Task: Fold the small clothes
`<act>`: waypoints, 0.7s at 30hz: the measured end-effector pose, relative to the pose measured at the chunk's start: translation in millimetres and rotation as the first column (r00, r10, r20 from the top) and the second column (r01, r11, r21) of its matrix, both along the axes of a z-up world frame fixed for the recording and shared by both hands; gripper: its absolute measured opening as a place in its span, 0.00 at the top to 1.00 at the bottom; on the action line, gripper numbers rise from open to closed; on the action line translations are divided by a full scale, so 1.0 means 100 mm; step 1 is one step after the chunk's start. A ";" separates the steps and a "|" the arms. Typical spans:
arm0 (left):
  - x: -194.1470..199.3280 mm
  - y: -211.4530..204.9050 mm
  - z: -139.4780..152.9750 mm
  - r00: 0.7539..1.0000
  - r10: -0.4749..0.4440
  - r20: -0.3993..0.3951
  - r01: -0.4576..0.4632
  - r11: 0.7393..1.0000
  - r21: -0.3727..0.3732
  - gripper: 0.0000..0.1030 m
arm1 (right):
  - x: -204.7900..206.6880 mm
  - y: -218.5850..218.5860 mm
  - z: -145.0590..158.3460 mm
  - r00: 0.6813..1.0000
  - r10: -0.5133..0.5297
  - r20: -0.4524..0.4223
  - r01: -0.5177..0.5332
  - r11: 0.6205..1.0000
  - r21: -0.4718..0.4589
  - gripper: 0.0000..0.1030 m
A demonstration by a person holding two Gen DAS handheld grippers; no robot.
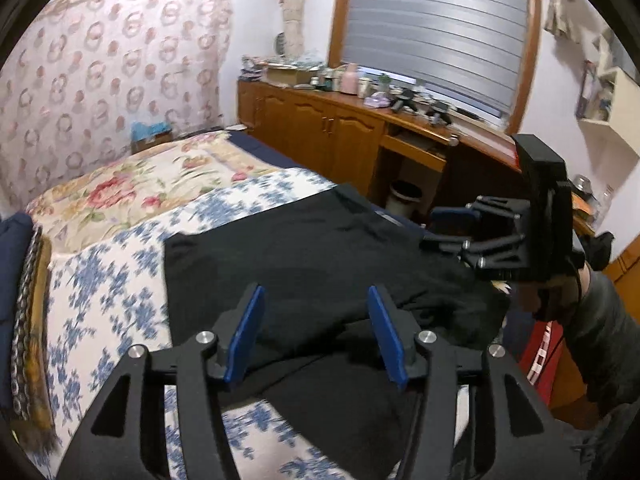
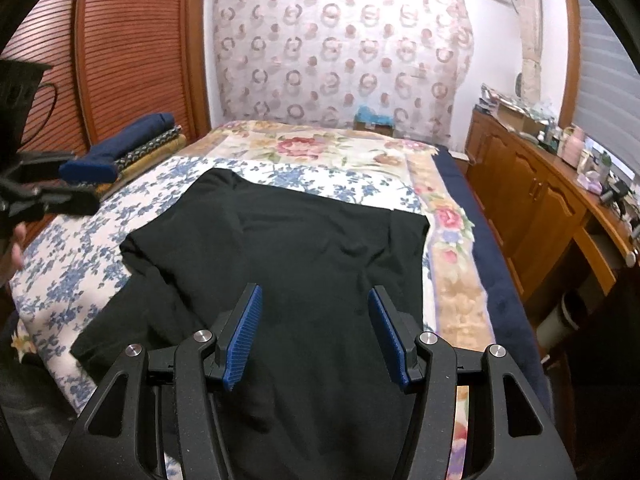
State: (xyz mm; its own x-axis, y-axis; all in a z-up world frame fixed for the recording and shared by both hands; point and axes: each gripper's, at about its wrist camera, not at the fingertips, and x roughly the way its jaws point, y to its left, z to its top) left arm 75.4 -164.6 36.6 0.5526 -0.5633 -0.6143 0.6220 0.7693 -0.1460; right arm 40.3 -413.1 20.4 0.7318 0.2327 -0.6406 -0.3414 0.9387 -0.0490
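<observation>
A black garment (image 2: 304, 256) lies spread on the bed, one sleeve reaching toward the near left edge; it also shows in the left wrist view (image 1: 312, 256). My left gripper (image 1: 316, 300) is open and empty, hovering just above the garment's near part. My right gripper (image 2: 316, 300) is open and empty above the garment's near middle. In the left wrist view the right gripper (image 1: 460, 224) hangs at the garment's right side. In the right wrist view the left gripper (image 2: 76, 188) sits at the far left over the bed edge.
The bed has a blue-flowered sheet (image 2: 80, 248) and a rose-patterned blanket (image 2: 320, 148). Folded cloths (image 2: 136, 148) lie at the bed's far left. A wooden cabinet (image 2: 532, 196) with clutter runs along the right. A waste bin (image 1: 404, 196) stands under the desk.
</observation>
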 end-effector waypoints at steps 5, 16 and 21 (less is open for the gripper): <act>0.11 0.26 -0.13 0.996 0.089 0.000 -0.089 0.996 -0.012 0.49 | 0.49 -0.16 -0.11 0.999 -0.025 -0.033 0.024 0.999 -0.037 0.56; 0.26 0.47 -0.36 0.987 0.159 -0.022 -0.159 0.987 -0.015 0.49 | 1.83 -0.83 -0.36 0.963 -0.176 -0.204 0.200 0.974 0.105 0.70; 0.26 0.41 -0.47 0.988 0.152 -0.039 -0.152 0.988 0.007 0.49 | 2.06 -0.91 -0.50 0.944 -0.168 -0.284 0.229 0.953 0.197 0.70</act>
State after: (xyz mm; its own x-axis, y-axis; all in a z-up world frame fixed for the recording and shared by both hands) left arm 101.4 -123.5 -10.5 0.6068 -0.4720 -0.6395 0.4915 0.8551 -0.1648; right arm 246.4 -504.3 -29.4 0.5915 0.2596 -0.7634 -0.1188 0.9645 0.2360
